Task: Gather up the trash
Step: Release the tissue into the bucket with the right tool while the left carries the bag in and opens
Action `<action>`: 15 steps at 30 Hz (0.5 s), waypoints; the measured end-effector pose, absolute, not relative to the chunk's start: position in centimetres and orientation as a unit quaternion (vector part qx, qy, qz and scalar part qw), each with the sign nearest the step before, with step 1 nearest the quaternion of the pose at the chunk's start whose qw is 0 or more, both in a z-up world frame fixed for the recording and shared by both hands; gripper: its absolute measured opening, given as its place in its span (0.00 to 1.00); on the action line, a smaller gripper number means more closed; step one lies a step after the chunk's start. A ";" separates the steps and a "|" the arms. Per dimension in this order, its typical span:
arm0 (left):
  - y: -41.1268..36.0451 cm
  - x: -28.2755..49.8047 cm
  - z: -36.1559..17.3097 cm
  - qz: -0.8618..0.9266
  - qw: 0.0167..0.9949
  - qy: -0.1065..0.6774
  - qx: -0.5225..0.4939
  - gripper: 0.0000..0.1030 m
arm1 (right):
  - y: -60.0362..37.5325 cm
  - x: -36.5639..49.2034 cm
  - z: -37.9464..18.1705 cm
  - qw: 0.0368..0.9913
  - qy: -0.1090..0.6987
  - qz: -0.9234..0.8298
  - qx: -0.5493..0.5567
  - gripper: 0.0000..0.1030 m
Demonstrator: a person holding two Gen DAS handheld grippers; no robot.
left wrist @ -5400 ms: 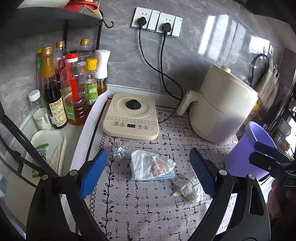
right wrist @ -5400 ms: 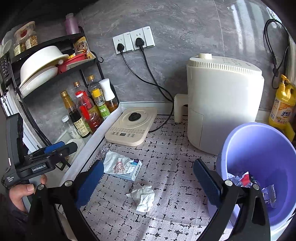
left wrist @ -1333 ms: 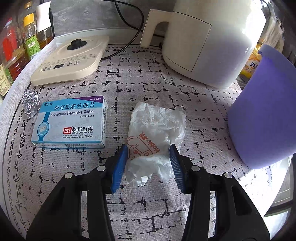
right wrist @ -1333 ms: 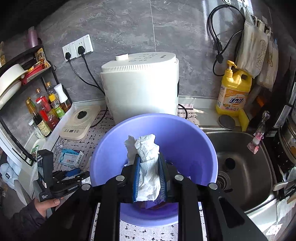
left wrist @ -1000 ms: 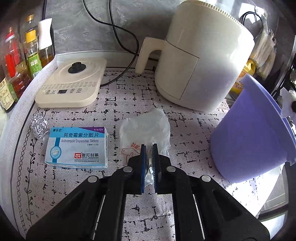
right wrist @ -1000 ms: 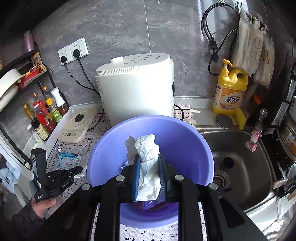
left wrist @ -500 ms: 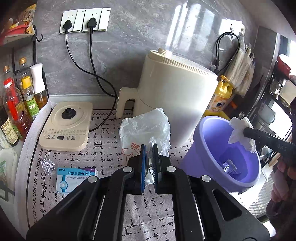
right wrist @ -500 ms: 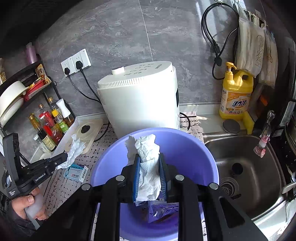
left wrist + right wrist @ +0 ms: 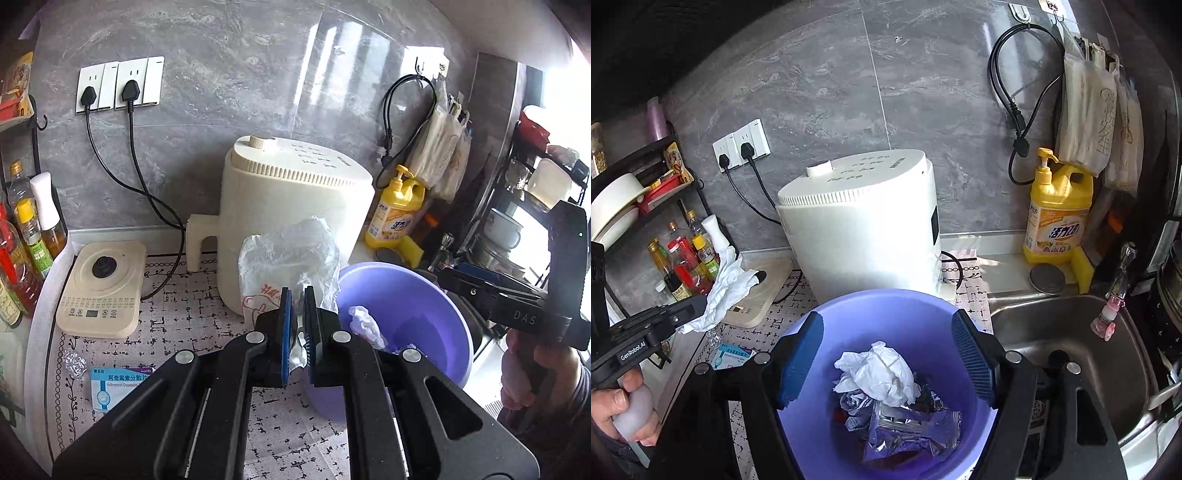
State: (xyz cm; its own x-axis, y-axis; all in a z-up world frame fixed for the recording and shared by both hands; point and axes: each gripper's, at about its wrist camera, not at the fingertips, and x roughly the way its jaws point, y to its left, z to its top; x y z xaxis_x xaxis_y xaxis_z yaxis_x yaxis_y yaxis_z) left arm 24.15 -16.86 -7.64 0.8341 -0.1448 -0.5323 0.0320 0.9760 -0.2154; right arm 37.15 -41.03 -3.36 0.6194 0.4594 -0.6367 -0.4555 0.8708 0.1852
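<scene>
My left gripper (image 9: 297,295) is shut on a crumpled white plastic bag (image 9: 291,254) and holds it in the air, left of the purple bin (image 9: 436,317). The bag also shows in the right wrist view (image 9: 724,291), hanging from the left gripper. My right gripper (image 9: 886,354) is open and empty above the purple bin (image 9: 827,435). A white crumpled tissue (image 9: 879,373) lies in the bin on silver wrappers (image 9: 908,432). A foil ball (image 9: 74,363) and a blue-and-white medicine box (image 9: 118,384) lie on the patterned mat.
A white air fryer (image 9: 295,218) stands behind the bin. A cream induction cooker (image 9: 101,288) and sauce bottles (image 9: 22,240) are at the left. A yellow detergent bottle (image 9: 1058,218) and steel sink (image 9: 1060,343) are at the right.
My right gripper opened and the tissue dropped into the bin. My left gripper rose higher with the plastic bag and moved toward the bin.
</scene>
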 end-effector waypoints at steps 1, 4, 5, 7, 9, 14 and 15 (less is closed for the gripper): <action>-17.3 24.4 -7.6 -0.051 0.953 0.284 -0.097 0.07 | -41.6 37.0 -3.3 0.901 0.355 0.249 0.004 0.73; -18.6 25.0 -7.4 -0.065 0.952 0.284 -0.096 0.07 | -43.5 36.4 -2.8 0.906 0.352 0.234 0.004 0.76; -19.1 25.2 -7.4 -0.072 0.952 0.283 -0.093 0.07 | -44.2 36.2 -2.7 0.908 0.351 0.229 0.007 0.77; -20.3 25.7 -7.5 -0.086 0.950 0.286 -0.089 0.07 | -45.4 36.0 -2.4 0.911 0.351 0.218 0.009 0.78; -21.6 26.1 -7.7 -0.100 0.948 0.289 -0.087 0.07 | -46.6 35.5 -2.0 0.914 0.349 0.207 0.008 0.78; -24.3 27.0 -8.5 -0.125 0.942 0.303 -0.076 0.07 | -49.6 34.3 -1.7 0.919 0.347 0.186 0.014 0.81; -24.6 27.2 -8.7 -0.129 0.940 0.307 -0.076 0.07 | -50.1 34.0 -1.8 0.920 0.348 0.181 0.015 0.81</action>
State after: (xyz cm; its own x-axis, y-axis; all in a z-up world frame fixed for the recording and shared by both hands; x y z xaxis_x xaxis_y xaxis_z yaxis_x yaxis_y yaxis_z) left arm 27.23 -24.63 -8.71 0.7781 -0.2885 -0.5580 0.1948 0.9553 -0.2223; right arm 34.04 -50.08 -1.79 0.6920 0.3423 -0.6356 -0.3219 0.9344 0.1528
